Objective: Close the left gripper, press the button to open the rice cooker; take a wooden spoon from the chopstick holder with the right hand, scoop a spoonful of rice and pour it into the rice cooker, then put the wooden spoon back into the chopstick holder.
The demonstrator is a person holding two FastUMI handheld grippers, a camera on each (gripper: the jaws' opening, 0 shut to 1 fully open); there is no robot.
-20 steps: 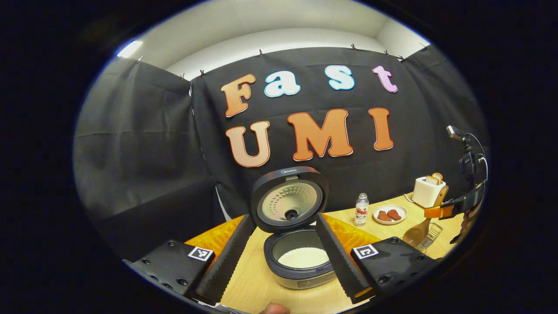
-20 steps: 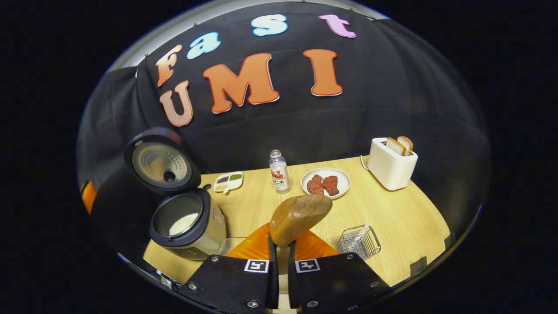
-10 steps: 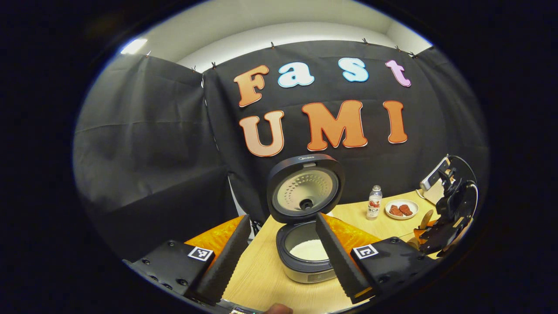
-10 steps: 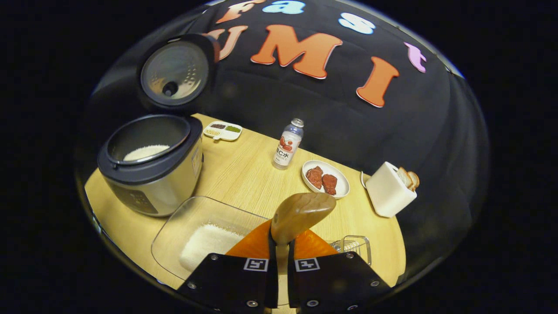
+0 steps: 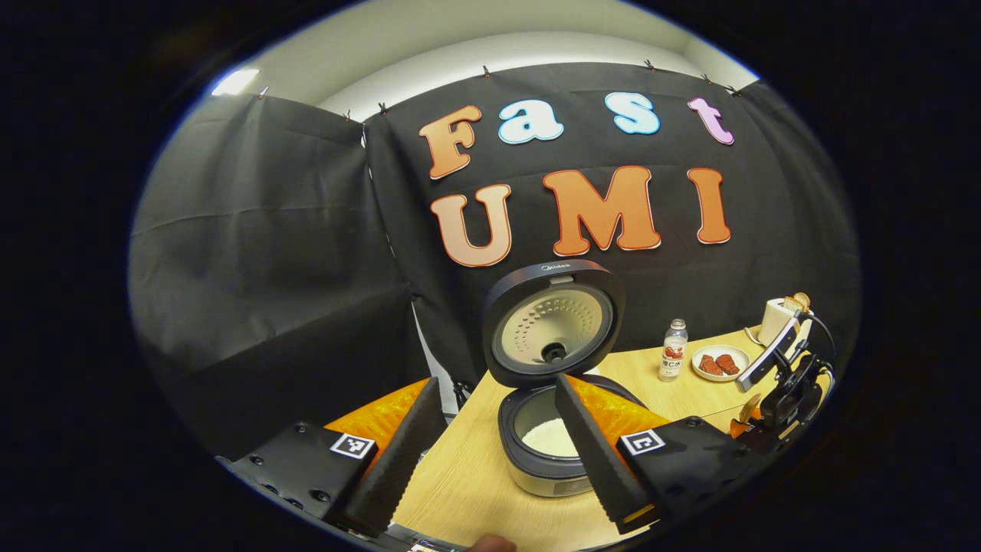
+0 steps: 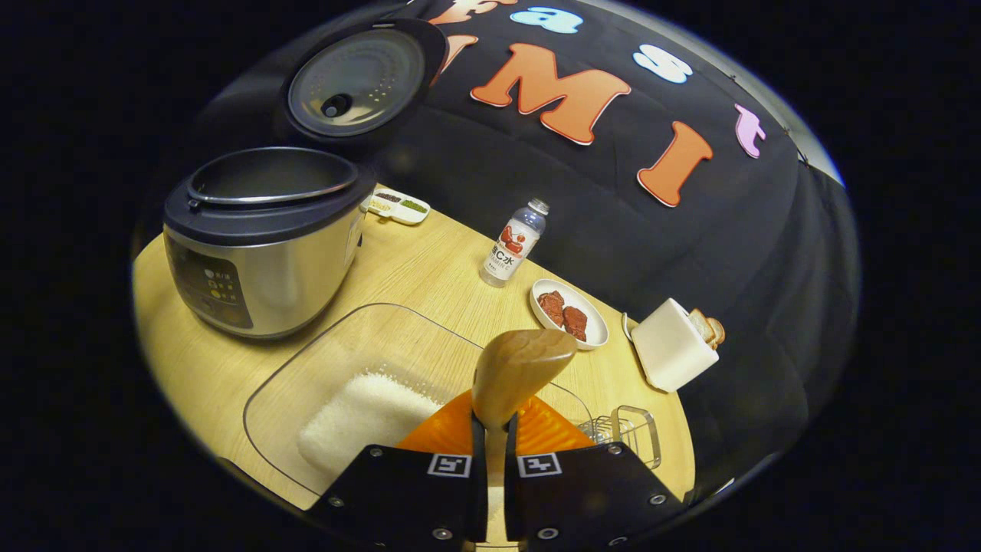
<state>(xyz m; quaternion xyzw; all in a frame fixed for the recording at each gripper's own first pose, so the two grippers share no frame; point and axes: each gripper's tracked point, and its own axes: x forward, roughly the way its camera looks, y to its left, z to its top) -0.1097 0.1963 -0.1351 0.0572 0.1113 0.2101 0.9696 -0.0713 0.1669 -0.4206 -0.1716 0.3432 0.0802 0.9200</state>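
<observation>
Right gripper view first: right gripper (image 6: pixel 490 460) pinching the handle of the brown wooden spoon (image 6: pixel 520 372) between both fingers, bowl pointing forward and up, empty as far as can be told. Hovering just above the clear glass tray (image 6: pixel 337 360) with its mound of white rice (image 6: pixel 360 418), spoon bowl over the tray's far side, not touching the grains. Silver rice cooker with black rim (image 6: pixel 260 222) standing just beyond the tray on the pale wooden table (image 6: pixel 429 268), round lid (image 6: pixel 360 73) swung fully up. Wire chopstick holder (image 6: pixel 625 437) low to the right, beside the gripper body.

Left gripper view now: left gripper (image 5: pixel 490 452) spread wide, holding nothing, hanging back in front of the open cooker (image 5: pixel 548 448). White rice in the pot already. Other gripper out at the far right edge (image 5: pixel 774 387).

Progress, as a reading: button pressed, lid open, spoon out of the holder — done. Whether a spoonful has been poured, impossible to say from here. Left at least: dipping into the rice, carrying over the black rim, tipping in, then slotting the spoon back into the wire holder. Looks set for the scoop next, calling for a downward tilt into the mound.
</observation>
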